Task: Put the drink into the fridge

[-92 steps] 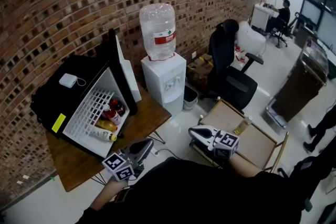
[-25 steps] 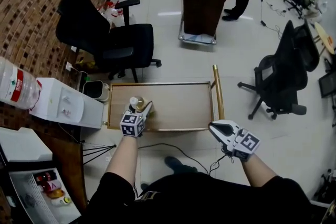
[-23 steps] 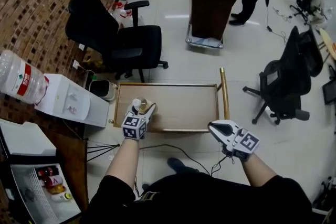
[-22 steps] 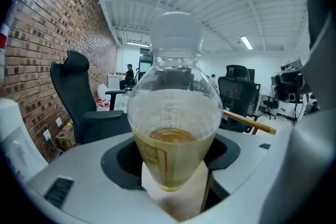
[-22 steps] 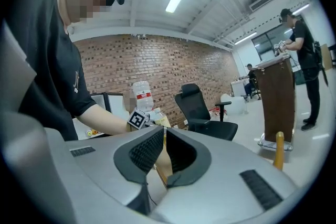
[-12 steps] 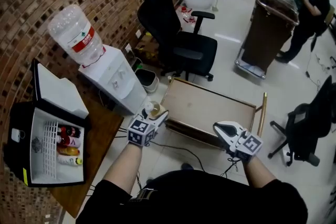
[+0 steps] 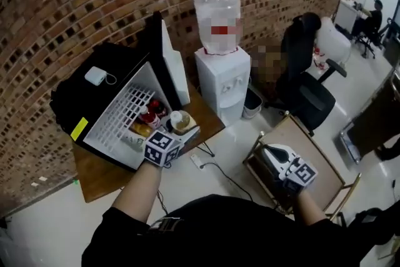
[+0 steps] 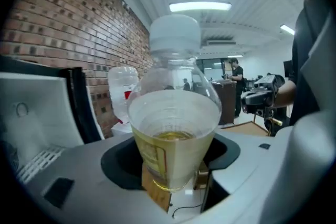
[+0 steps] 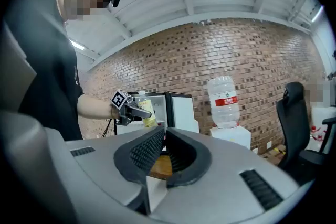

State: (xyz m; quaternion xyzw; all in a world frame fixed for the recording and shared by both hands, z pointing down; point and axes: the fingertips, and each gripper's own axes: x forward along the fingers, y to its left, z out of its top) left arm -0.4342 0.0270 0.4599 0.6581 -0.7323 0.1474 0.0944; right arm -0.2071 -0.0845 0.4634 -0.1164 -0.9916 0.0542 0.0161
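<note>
My left gripper (image 7: pixel 182 129) is shut on a clear drink bottle (image 7: pixel 179 122) with a white cap and yellow liquid. It holds the bottle just in front of the open black mini fridge (image 7: pixel 111 110). In the left gripper view the bottle (image 8: pixel 174 136) fills the space between the jaws, cap upward. The white fridge door (image 7: pixel 170 67) stands swung open. Several bottles (image 7: pixel 149 117) lie on the wire shelf inside. My right gripper (image 7: pixel 267 152) hangs shut and empty over the cart; its pads (image 9: pixel 152 149) meet at the tip.
The fridge sits on a wooden table (image 7: pixel 106 179) against the brick wall. A white water dispenser (image 7: pixel 223 79) stands right of it. A low wooden cart (image 7: pixel 325 175) and a black office chair (image 7: pixel 306 94) are at the right. A cable (image 7: pixel 215 169) lies on the floor.
The view has swung from the cart round to the fridge. My left gripper has carried the bottle from above the cart to the fridge opening. The right gripper stays shut.
</note>
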